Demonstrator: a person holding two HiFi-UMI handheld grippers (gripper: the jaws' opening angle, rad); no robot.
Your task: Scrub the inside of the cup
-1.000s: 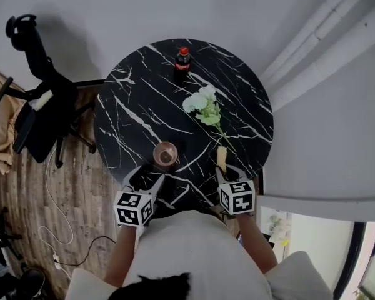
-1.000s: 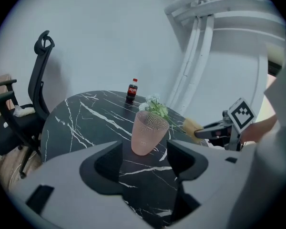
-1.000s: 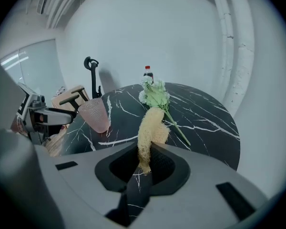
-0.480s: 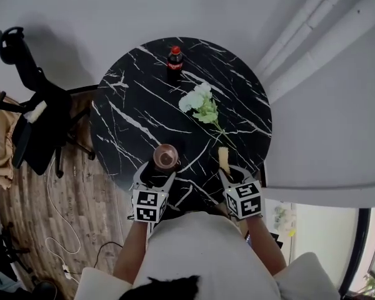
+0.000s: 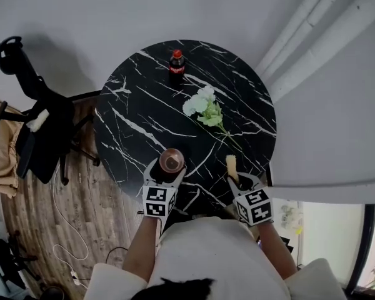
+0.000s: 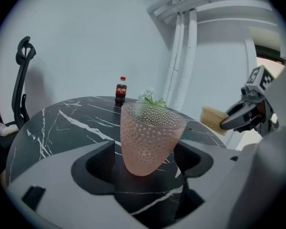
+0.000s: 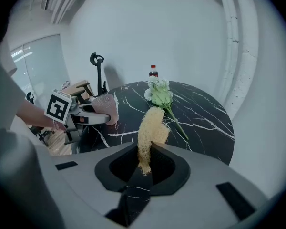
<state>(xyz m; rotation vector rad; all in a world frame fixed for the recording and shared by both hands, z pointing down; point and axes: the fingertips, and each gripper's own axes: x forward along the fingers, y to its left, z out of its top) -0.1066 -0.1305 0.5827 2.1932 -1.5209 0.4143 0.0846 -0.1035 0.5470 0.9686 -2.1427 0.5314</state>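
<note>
Pink dimpled cup (image 5: 171,161) sits mouth up on the black marble bench (image 5: 137,105), nr the edge closest to the person; left tongs (image 5: 168,170) reach in around it, jaws wide and just been opening, cup btwn them w/ a gap on each side, pads not pressing; left gripper view shows the cup (image 6: 150,137) centred btwn the dark pads, its base on the bench top.

Right tongs (image 5: 240,181), just beside the bench edge and to the right of the cup, are closed tight on a tan loofah scrubber (image 5: 230,164); in the right gripper view the scrubber (image 7: 150,127) sticks up out of the pinched jaws, frayed lower end hanging btwn them; scrubber and cup apart, not touching.

Further across the bench: a stem of white flowers w/ green leaves (image 5: 204,109) lies flat nr the middle; a small cola bottle w/ red cap (image 5: 176,64) stands upright at the far side.

Off the bench, to the left: a black office chair (image 5: 40,127) on a wood-plank floor (image 5: 81,199); white cable (image 5: 62,230) trails over the planks; plain pale wall behind.
</note>
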